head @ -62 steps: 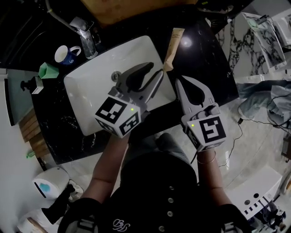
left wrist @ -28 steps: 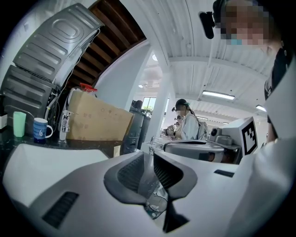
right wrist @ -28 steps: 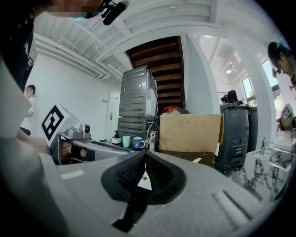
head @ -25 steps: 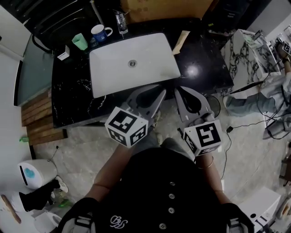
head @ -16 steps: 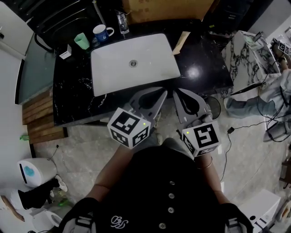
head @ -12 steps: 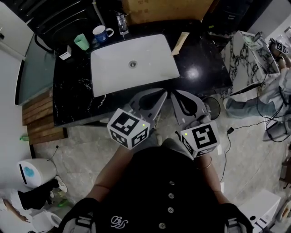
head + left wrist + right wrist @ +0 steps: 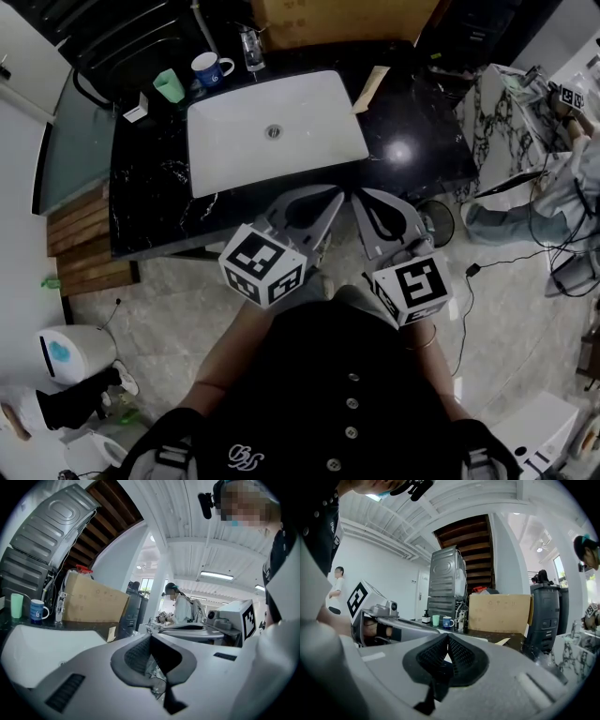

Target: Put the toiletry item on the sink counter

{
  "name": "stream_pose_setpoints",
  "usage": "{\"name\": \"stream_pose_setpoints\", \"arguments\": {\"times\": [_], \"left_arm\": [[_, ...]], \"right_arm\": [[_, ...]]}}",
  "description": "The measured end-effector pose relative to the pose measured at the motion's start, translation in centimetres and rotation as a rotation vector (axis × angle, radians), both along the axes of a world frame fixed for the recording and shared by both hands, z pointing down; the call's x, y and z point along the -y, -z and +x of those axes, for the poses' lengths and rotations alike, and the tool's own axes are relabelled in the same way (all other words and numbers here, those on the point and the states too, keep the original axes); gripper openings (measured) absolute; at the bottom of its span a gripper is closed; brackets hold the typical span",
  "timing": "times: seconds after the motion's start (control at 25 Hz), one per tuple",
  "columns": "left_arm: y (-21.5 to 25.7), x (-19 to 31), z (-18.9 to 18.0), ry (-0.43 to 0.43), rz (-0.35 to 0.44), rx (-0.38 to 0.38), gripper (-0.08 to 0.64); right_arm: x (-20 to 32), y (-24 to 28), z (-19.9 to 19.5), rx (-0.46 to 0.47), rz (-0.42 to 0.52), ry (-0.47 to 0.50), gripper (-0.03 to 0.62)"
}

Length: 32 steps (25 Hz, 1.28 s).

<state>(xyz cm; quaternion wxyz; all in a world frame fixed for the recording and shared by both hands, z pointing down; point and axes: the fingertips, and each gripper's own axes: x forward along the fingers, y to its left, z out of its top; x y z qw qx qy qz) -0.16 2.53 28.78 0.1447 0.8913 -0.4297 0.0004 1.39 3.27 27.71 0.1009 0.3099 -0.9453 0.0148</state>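
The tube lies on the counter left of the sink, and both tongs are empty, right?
Not quite: the head view shows the tube on the counter right of the sink, not left. The left tongs and right tongs are indeed empty.

Grey left gripper [image 7: 334, 194] and right gripper [image 7: 357, 194], black-and-white marker cubes [image 7: 262, 265], black buttoned shirt [image 7: 347, 394], bracelet [image 7: 424, 343]

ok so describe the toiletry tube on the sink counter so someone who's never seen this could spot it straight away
Start from the white basin set in the black counter. Beside the basin's far right corner lies a slim tan tube, alone on that side. The blue mug and green cup stand upright at the far left corner, while the tube lies flat.
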Motion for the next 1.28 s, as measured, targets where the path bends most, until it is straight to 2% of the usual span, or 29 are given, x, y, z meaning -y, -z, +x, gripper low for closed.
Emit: {"name": "stream_pose_setpoints", "arguments": {"times": [0.24, 0.4, 0.56, 0.68, 0.84, 1.04, 1.16, 1.28], "left_arm": [[-0.1, -0.1, 0.1, 0.012, -0.001, -0.001, 0.011], [-0.1, -0.3, 0.2, 0.012, -0.009, -0.005, 0.011], [-0.4, -0.6, 0.2, 0.014, -0.016, 0.0, 0.011], [-0.7, -0.7, 0.2, 0.009, -0.026, -0.011, 0.011], [-0.8, -0.8, 0.2, 0.009, -0.028, -0.012, 0.011], [-0.9, -0.9, 0.2, 0.008, -0.028, -0.003, 0.011], [-1.0, -1.0, 0.2, 0.007, -0.03, 0.0, 0.011], [-1.0, -1.0, 0.1, 0.007, -0.033, -0.008, 0.011]], "right_arm": [[-0.5, -1.0, 0.8, -0.068, -0.041, -0.008, 0.003], [-0.5, -0.1, 0.5, 0.004, -0.003, 0.004, 0.003], [-0.8, -0.7, 0.7, -0.053, -0.025, 0.008, 0.003], [-1.0, -0.4, 0.3, -0.008, -0.012, 0.021, 0.003], [-1.2, -1.2, 0.6, -0.069, -0.043, 0.02, 0.003], [-1.2, -1.2, 0.7, -0.062, -0.04, 0.016, 0.003], [-1.1, -0.6, 0.3, -0.013, -0.011, 0.024, 0.003], [-1.1, -0.6, 0.2, -0.007, -0.011, 0.024, 0.003]]}}
